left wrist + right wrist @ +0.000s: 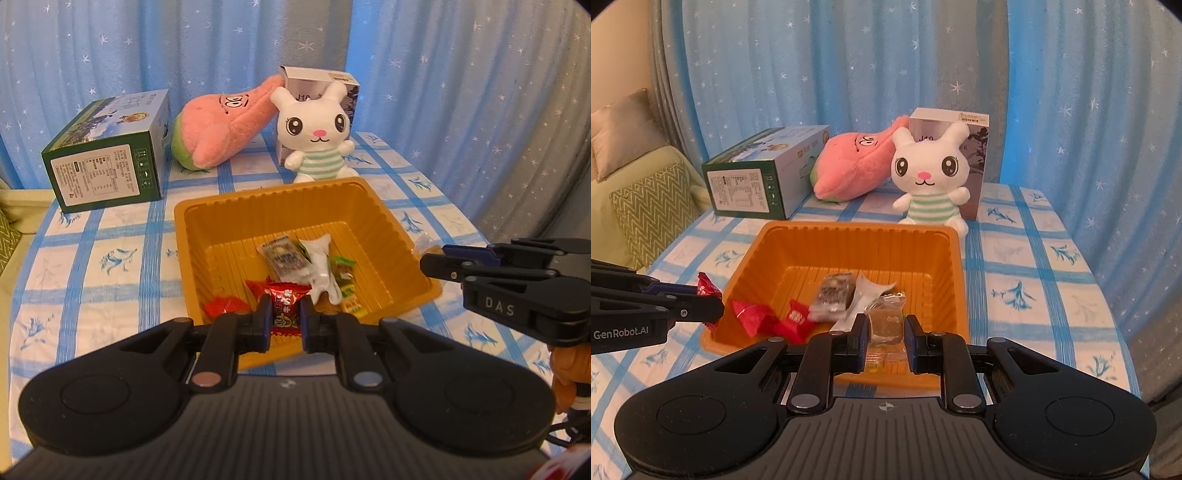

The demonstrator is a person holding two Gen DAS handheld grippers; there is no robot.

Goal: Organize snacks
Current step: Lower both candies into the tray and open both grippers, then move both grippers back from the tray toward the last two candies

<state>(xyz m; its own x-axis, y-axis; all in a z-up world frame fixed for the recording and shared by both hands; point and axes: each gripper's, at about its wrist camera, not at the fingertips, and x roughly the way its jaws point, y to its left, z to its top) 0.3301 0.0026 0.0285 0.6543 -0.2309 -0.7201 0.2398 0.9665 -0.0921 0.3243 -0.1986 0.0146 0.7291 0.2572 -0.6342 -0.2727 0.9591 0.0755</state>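
1. Left gripper [283, 320]: clenched on a red candy [285, 309], wrapper upright between the pads, long axis running along the fingers; poised above the near rim of the orange tray [192, 218].
2. Right gripper [885, 332]: clamped on a clear-wrapped brown sweet [886, 318], likewise upright; also above the tray's near rim, toward its right side.
3. Orange tray: ribbed plastic, open-topped, landmark for all entries below. Directly ahead of and beneath both held pieces.
4. Inside the tray, loose: silver-and-purple packet [286, 258], white pouch [322, 266], green-wrapped snack [343, 275], two red wrapped candies [753, 317] at its left corner.
5. Behind the tray: white plush rabbit [317, 133], touching the far rim or just beside it; grey box [317, 79] behind the rabbit.
6. Behind the tray, to the left: pink plush [225, 125], then green carton [107, 151] lying on its side.
7. Beneath the tray: blue-checked tablecloth [92, 266].
8. Deciding relation, judged: tray floor lies straight below each load, neither hand clearly nearer; release in place likely sufficient, provided each piece clears the near rim.
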